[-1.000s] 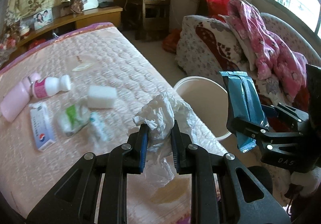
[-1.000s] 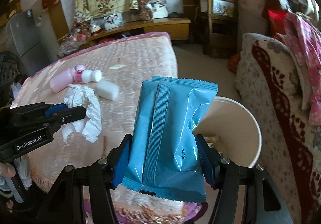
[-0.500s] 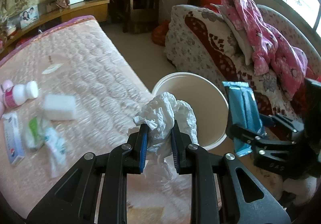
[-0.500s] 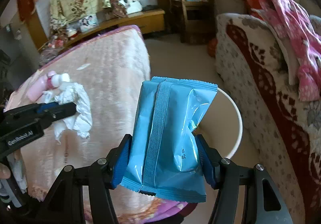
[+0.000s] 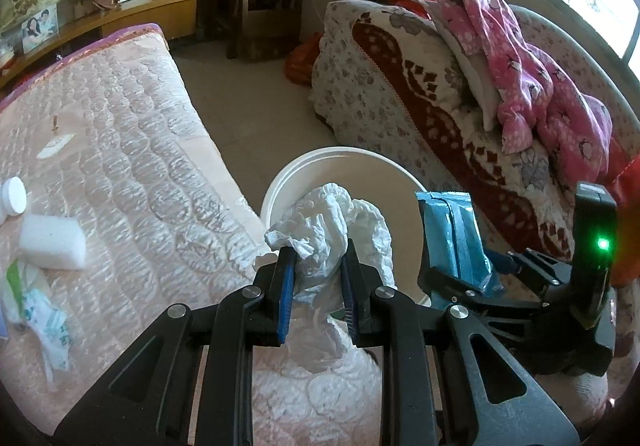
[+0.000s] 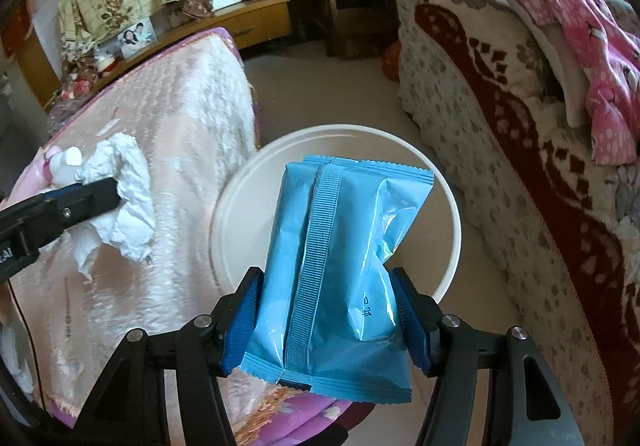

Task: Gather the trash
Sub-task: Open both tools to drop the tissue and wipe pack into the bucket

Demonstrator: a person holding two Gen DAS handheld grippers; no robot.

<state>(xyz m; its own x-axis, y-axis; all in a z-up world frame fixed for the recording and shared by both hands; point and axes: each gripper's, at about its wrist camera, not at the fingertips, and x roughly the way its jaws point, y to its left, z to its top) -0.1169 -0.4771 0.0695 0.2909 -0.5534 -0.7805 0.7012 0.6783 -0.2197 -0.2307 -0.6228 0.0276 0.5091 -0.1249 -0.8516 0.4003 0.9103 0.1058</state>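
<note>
Carrying two pieces of trash to the bin looks like the step in hand: the left claw [image 5: 318, 266] pinches a crumpled white tissue [image 5: 332, 222], and the right claw [image 6: 328, 310] is clamped on a blue wrapper [image 6: 340, 266], which stands nearly upright between its blue pads. In the right wrist view the wrapper hangs over the open mouth of the white bucket [image 6: 452, 214] that sits on the floor between the bed [image 6: 180, 118] and the sofa [image 6: 520, 166]. The tissue sits more over the bed's edge, at the bucket's near rim, in both views. The next move probably calls for spreading the right claw so the wrapper drops inside, while the left claw needs to travel a little further over the rim before letting go, or the light tissue may snag on the edge or fall onto the quilt. Both claws point forward and downward, side by side, left near the bed, right toward the sofa. A white sponge [image 5: 52, 242], a small bottle [image 5: 12, 196] and torn packets [image 5: 44, 314] remain on the bed.
</note>
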